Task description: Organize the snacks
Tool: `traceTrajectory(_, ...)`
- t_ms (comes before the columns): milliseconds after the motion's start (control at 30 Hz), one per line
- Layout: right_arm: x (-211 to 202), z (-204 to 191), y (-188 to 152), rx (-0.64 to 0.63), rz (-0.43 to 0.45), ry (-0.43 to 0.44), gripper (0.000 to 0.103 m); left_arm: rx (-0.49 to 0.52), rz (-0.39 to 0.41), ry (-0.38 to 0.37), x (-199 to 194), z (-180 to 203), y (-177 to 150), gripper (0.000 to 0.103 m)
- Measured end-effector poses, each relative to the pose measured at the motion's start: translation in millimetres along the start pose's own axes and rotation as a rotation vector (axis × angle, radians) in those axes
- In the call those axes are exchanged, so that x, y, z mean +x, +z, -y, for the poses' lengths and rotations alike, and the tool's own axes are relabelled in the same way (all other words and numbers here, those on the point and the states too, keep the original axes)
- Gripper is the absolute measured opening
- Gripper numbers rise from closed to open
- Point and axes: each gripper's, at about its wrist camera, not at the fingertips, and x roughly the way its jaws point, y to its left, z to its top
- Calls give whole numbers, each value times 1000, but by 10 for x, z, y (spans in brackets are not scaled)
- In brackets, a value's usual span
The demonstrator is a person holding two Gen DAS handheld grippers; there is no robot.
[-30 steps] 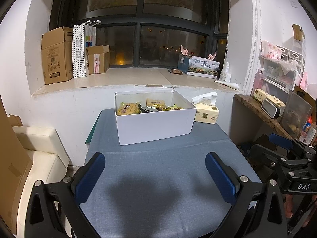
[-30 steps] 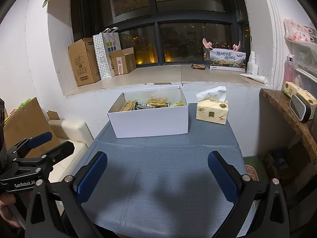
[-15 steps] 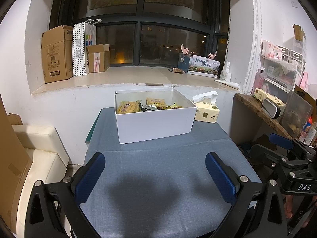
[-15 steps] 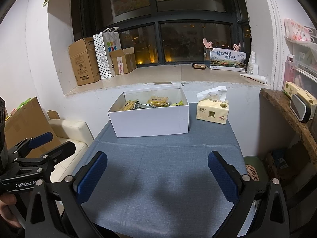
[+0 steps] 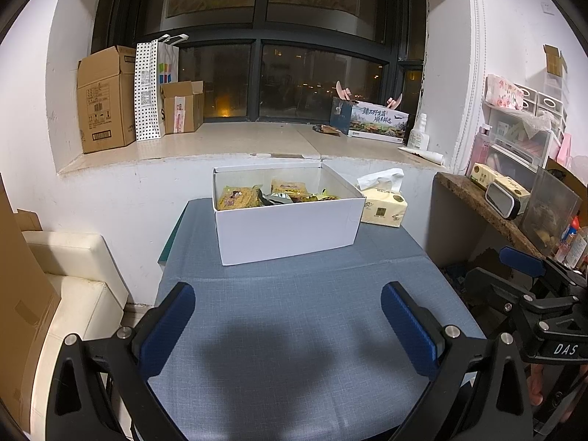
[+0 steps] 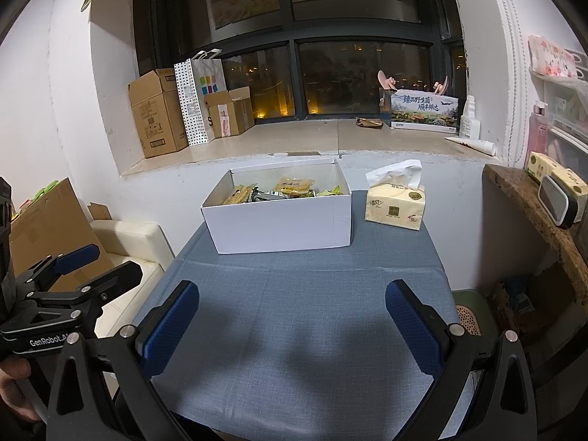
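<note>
While both grippers hang over the near end of a table (image 5: 294, 330) covered in blue-grey cloth, a white cardboard box (image 5: 286, 226) sits toward the far end of that table, close to the wall beneath a dark window. Inside the box lie the snacks (image 5: 273, 195): several packets, mostly yellow and orange, with one silvery wrapper among them, all below the box's rim.

Nearer than the box, the left gripper (image 5: 290, 325) has its two blue-padded fingers spread wide apart, with nothing between them but bare cloth. To the right of it and also nearer than the box, the right gripper (image 6: 290, 325) is likewise spread wide and holds nothing. Neither touches the box.

Just to the right of the box, on the same cloth, stands a yellow tissue pack (image 6: 395, 205) with a white tissue sticking up. Behind the box, on the window ledge, brown cartons (image 5: 106, 110) and a spotted paper bag (image 5: 150, 92) stand to the left, and a long printed box (image 5: 371, 121) lies to the right.
</note>
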Motion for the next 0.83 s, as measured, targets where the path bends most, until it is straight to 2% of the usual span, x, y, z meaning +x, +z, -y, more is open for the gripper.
traceTrajectory(833, 14, -3, -9, -4, -2, 3, 103, -3, 1, -10, -5, -8, -14, 103)
